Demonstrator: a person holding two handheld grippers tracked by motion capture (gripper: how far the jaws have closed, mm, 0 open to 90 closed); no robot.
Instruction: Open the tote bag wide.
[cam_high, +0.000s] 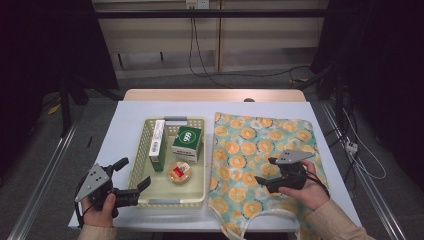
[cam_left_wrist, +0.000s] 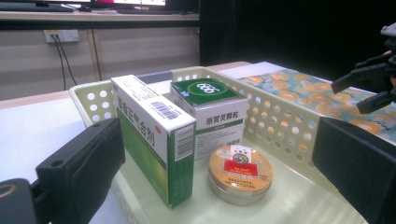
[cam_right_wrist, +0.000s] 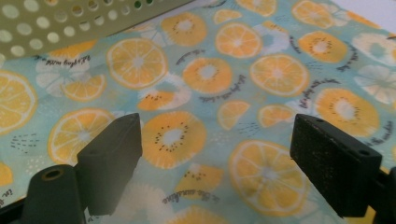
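On the surface (cam_high: 130, 112) I've got a pale green perforated basket (cam_high: 142, 132) left of centre and a flat cloth bag (cam_high: 295, 132) with an orange-slice print just to its right, edges touching or nearly so.

Left gripper (cam_high: 131, 176): jaws spread wide, nothing between the pads. It sits at the basket's near left corner, one jaw outside the wall, the other at the near rim. From the left gripper view I'm looking along into the basket between both jaws.

Right gripper (cam_high: 267, 171): jaws wide apart, nothing held. It's over the near middle of the bag, pointed toward the basket. In the right gripper view the printed cloth lies just below the pads; can't tell if they touch it.

Basket contents:
- tall white-and-green box (cam_left_wrist: 156, 140), standing on its long edge along the left side
- squat white box with green top (cam_left_wrist: 208, 105) right beside it, at the back
- round tin (cam_left_wrist: 240, 173) with yellow lid and red label, lying flat in front of the squat box

Bag's white handles (cam_high: 260, 216) lie at its near edge, by my right sleeve.
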